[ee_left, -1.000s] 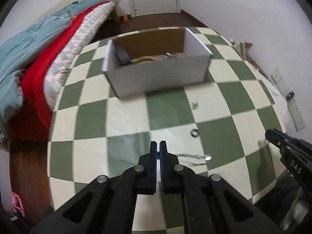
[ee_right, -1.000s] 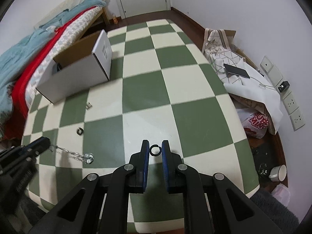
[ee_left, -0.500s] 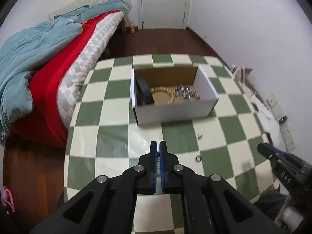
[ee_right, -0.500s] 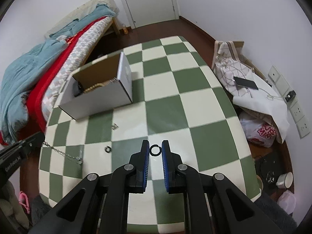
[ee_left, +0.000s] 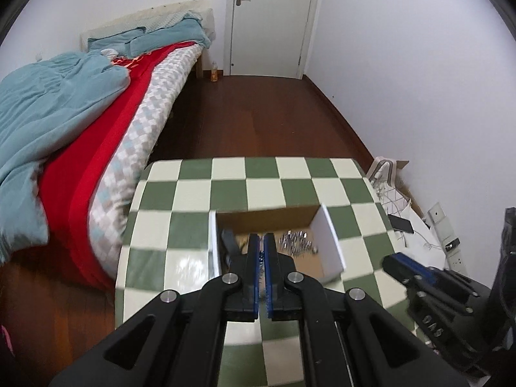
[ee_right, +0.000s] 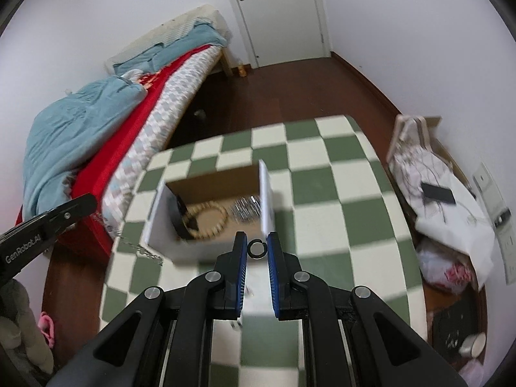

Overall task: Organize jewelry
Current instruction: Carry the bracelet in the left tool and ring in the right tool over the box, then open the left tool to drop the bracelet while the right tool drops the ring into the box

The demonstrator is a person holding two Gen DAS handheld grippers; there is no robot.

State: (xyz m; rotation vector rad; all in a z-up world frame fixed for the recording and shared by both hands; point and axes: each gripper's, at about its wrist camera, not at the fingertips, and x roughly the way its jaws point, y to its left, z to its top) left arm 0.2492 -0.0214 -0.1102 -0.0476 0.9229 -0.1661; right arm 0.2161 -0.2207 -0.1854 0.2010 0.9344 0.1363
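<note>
Both wrist cameras looking steeply down from above, sharing open box, checkered bench, bed.

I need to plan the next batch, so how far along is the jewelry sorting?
Well along. Done: a bead bracelet and silver pieces already lie in the box. In hand: the right gripper is shut on a small dark ring, and a chain hangs from the shut left gripper. Left: dropping both in; a small piece still seems to lie on the table.
</note>
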